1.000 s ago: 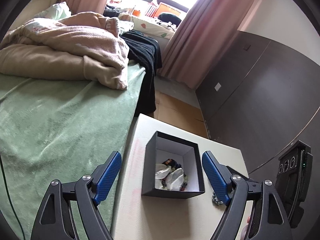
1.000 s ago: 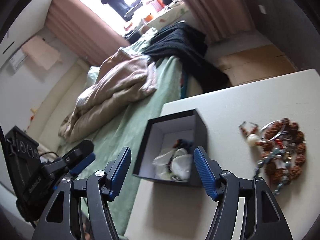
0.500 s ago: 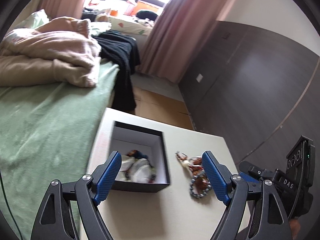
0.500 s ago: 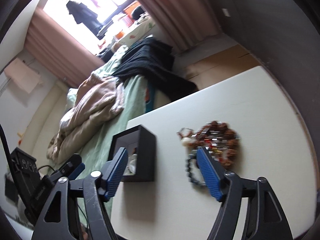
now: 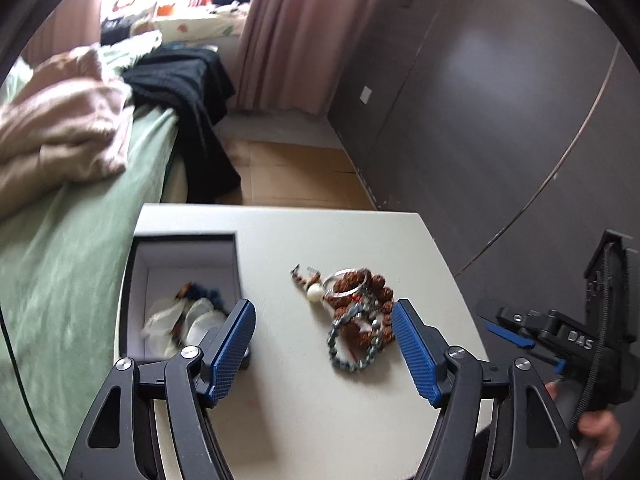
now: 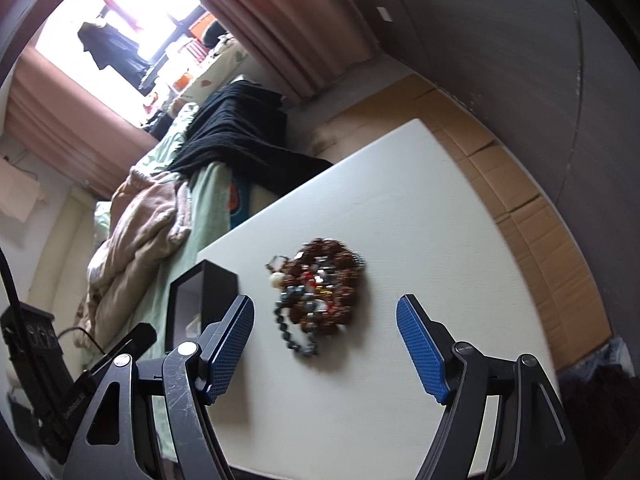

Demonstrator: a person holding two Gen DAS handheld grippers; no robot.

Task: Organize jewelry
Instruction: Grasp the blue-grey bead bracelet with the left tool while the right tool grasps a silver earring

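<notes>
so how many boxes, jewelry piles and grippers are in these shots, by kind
black box: 1
loose pile of jewelry on the white table: 1
grippers: 2, left gripper, its jaws closing with nothing between them, and right gripper, open
total: 4

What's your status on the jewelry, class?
Left gripper closing, empty; right gripper open, empty. Beads piled beside box. Nothing blocking.

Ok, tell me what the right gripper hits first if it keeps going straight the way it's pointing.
Most likely the pile of bracelets on the white table. It lies just ahead of the right gripper, between the lines of its open fingers and nearer the left one, though depth is hard to judge.
</notes>
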